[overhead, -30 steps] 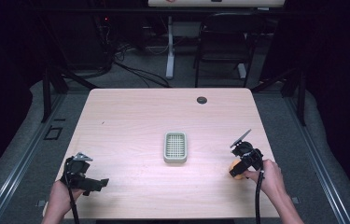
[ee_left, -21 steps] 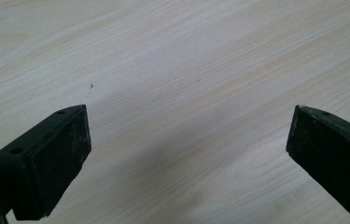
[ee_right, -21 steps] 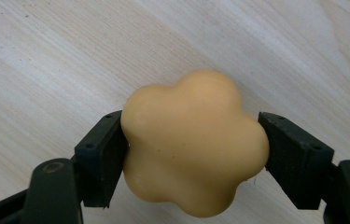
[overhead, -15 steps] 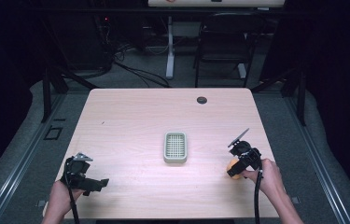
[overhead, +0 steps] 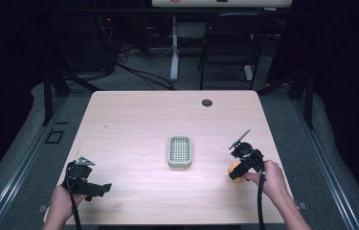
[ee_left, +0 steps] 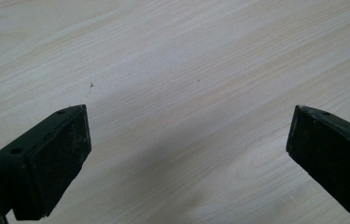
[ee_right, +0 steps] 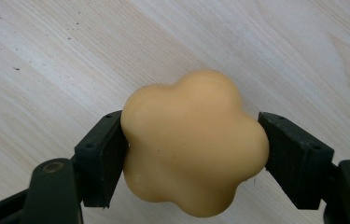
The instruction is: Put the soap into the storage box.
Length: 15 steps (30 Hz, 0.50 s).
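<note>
An orange flower-shaped soap (ee_right: 193, 147) sits between the pads of my right gripper (ee_right: 193, 154), which is shut on it just above the wooden table. From above, that soap (overhead: 235, 170) shows under the right gripper (overhead: 241, 168) near the table's right edge. A pale green soap dish (overhead: 179, 151) with a gridded bottom lies at the table's middle, to the left of the right gripper. At the front left corner my left gripper (overhead: 101, 188) is held open; its jaws (ee_left: 189, 158) stand wide apart over bare wood.
The light wooden table (overhead: 134, 124) has a small black round cap (overhead: 207, 102) near its far edge. A dark chair (overhead: 227, 38) and cables stand on the floor behind the table.
The right gripper with the soap has shifted slightly left and toward the front. The left gripper has stayed put.
</note>
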{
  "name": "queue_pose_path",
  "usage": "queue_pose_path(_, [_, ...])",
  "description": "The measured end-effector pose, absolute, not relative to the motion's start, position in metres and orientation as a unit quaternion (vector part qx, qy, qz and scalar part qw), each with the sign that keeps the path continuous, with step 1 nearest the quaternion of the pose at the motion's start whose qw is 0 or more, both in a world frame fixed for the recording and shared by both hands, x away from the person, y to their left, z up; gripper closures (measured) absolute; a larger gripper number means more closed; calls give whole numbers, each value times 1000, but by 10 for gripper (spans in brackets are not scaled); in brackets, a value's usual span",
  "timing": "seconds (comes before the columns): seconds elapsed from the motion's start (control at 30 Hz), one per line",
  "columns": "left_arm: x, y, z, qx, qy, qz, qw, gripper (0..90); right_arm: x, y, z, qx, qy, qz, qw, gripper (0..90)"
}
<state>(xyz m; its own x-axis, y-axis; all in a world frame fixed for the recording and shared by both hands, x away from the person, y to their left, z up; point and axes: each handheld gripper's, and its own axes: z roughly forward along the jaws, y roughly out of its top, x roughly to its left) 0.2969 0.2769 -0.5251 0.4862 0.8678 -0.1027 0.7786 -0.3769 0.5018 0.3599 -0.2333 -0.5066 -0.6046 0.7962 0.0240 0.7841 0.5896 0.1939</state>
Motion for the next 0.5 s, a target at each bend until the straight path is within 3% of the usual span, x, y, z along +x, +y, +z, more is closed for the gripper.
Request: queue_pose_path(0.5, [297, 277, -526, 825, 499, 88, 250, 2, 367, -221, -500, 434, 895, 100, 33, 264])
